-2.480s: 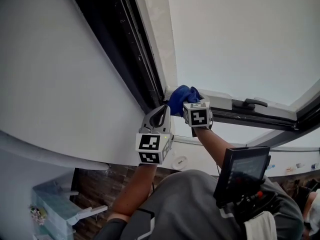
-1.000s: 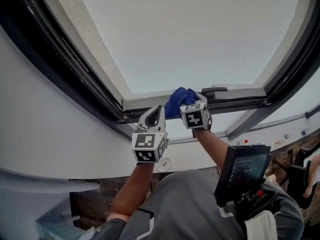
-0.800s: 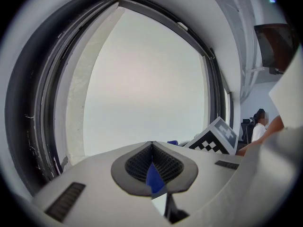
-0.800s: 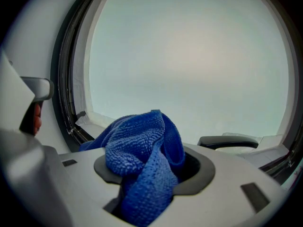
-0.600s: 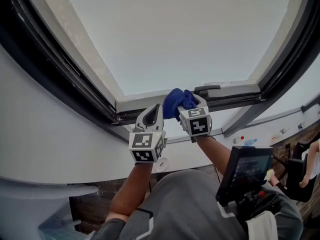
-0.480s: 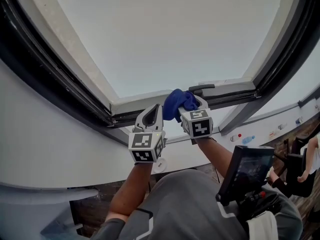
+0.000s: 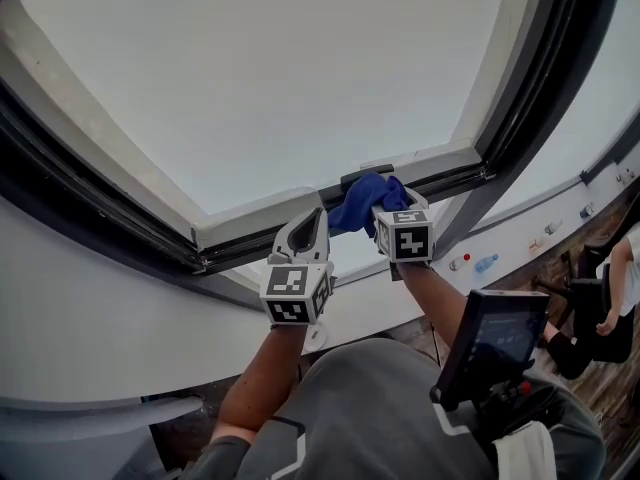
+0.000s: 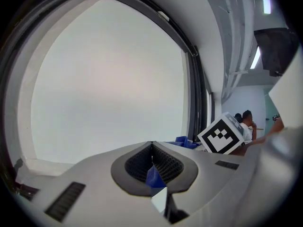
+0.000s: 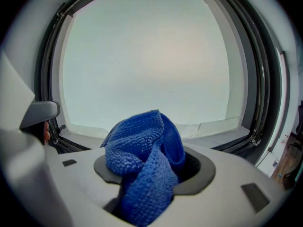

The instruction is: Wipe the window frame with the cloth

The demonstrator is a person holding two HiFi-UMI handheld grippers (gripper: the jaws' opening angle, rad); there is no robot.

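A bunched blue cloth (image 7: 362, 201) presses on the window frame's lower rail (image 7: 255, 217), right at the dark handle (image 7: 365, 174). My right gripper (image 7: 388, 206) is shut on the cloth (image 9: 142, 155), which bulges out over its jaws (image 9: 154, 167). Beyond it lie the pale rail (image 9: 213, 129) and the glass. Just left of it, my left gripper (image 7: 314, 218) is shut, its tip close under the rail. In the left gripper view the jaws (image 8: 152, 145) meet; a blue sliver shows low in the slit and I cannot tell what it is. The dark frame upright (image 8: 194, 103) rises on the right.
A dark frame bar (image 7: 530, 78) slants down on the right to the corner. The white wall (image 7: 120, 308) runs below the window. A screen device (image 7: 490, 343) hangs at the wearer's chest. A seated person (image 7: 615, 298) is at the far right.
My right gripper has carried the cloth rightward along the lower rail, from the left corner to the handle. The left gripper has kept beside it, still shut.
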